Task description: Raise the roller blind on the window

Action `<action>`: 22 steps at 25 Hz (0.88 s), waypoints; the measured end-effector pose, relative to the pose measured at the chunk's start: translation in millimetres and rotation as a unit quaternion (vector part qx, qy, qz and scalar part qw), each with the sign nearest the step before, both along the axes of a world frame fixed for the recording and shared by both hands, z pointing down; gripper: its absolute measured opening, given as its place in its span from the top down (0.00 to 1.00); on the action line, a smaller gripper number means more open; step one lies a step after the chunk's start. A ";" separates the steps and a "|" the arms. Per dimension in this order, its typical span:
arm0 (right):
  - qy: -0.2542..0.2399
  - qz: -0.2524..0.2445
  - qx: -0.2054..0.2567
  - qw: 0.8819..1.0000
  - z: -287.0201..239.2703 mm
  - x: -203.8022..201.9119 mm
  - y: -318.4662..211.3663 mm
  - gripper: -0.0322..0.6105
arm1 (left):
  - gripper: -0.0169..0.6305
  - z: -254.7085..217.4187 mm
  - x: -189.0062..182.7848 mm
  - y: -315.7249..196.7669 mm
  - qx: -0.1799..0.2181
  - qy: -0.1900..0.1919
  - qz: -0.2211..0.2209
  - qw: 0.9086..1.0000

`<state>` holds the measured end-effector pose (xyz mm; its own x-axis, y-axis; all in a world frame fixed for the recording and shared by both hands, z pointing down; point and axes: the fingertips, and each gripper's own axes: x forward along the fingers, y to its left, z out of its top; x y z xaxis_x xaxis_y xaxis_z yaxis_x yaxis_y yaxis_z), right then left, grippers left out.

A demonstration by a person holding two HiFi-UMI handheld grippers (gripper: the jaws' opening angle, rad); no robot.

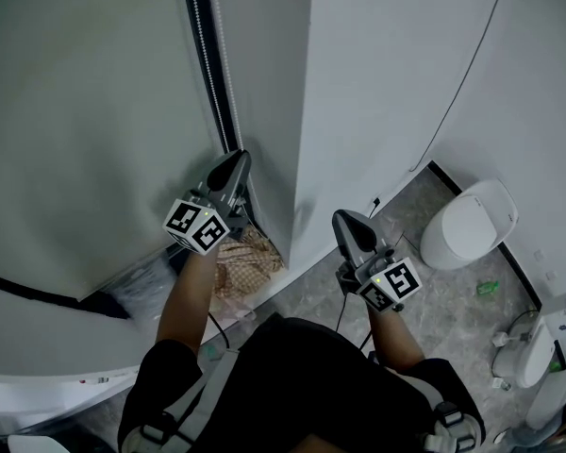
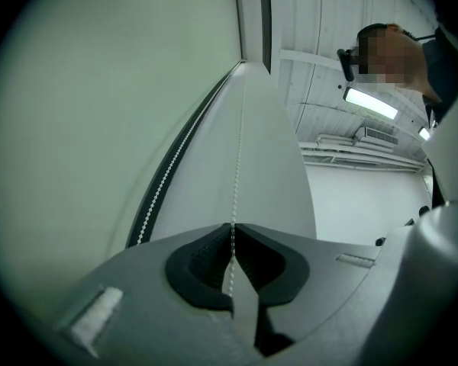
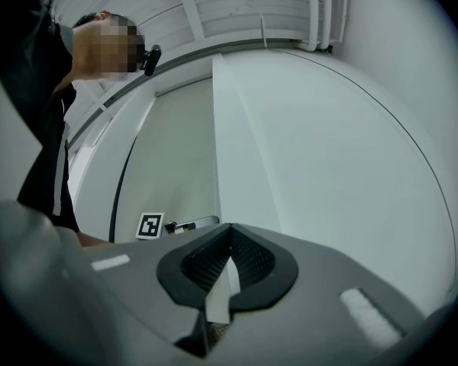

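The left tongs (image 2: pixel 232 231) were closed on the bead chain (image 2: pixel 237 151), with one strand pinched at the jaw tips and running straight up from them; a second strand of the same loop hung just to the left against a dark strip. These tongs pointed slightly upward into the corner where the roller blind (image 1: pixel 75 111) met a pale wall pier (image 1: pixel 358 92). The blind's plain grey-green fabric filled the whole left side of the head view and hung down past the tongs. The right tongs (image 3: pixel 230 227) were closed too, with nothing between the pads, and were held apart from the chain, lower and to the right in front of the pier. Below the left arm a brown woven thing (image 1: pixel 247 258) lay on the grey floor (image 1: pixel 453 300). A white rounded fixture (image 1: pixel 472 223) stood farther right by the wall.
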<state>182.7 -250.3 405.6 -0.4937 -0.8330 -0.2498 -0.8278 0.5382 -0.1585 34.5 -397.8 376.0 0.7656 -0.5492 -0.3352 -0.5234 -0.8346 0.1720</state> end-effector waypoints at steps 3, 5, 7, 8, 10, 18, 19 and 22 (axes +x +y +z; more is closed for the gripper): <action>-0.001 -0.018 0.005 1.000 -5.0 -14.2 4.0 0.95 | 0.95 -3.4 -9.9 14.8 0.002 0.001 0.002 1.000; -0.001 -0.035 0.012 0.999 -9.9 -28.6 6.8 0.95 | 0.95 -4.3 -18.1 26.2 0.004 0.000 0.003 1.000; 0.009 -0.048 0.016 0.999 -10.1 -42.6 8.3 0.95 | 0.95 -5.4 -25.6 39.1 0.003 -0.006 0.001 1.000; 0.015 -0.055 0.017 0.998 -9.8 -49.5 9.0 0.95 | 0.95 -6.5 -28.5 46.1 0.003 -0.008 0.001 1.000; 0.022 -0.074 0.023 0.997 -14.0 -64.9 11.7 0.95 | 0.95 -8.4 -32.3 60.8 0.005 -0.012 0.002 1.000; 0.037 -0.167 0.077 0.982 -64.2 -136.7 14.7 0.95 | 0.95 -14.2 -51.7 110.7 0.014 -0.019 0.000 1.000; 0.027 -0.180 0.077 0.980 -70.6 -143.9 13.2 0.95 | 0.95 -12.8 -55.8 114.7 0.014 -0.024 -0.003 1.000; -0.002 -0.215 0.071 0.974 -88.5 -162.2 6.5 0.89 | 0.95 -10.0 -68.4 123.7 0.009 -0.029 -0.011 0.999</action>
<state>20.5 -243.8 317.1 -0.7877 -0.5061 -0.3512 -0.5205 0.8518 -0.0600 -34.0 -274.1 366.0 0.7713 -0.5606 -0.3013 -0.5505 -0.8252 0.1264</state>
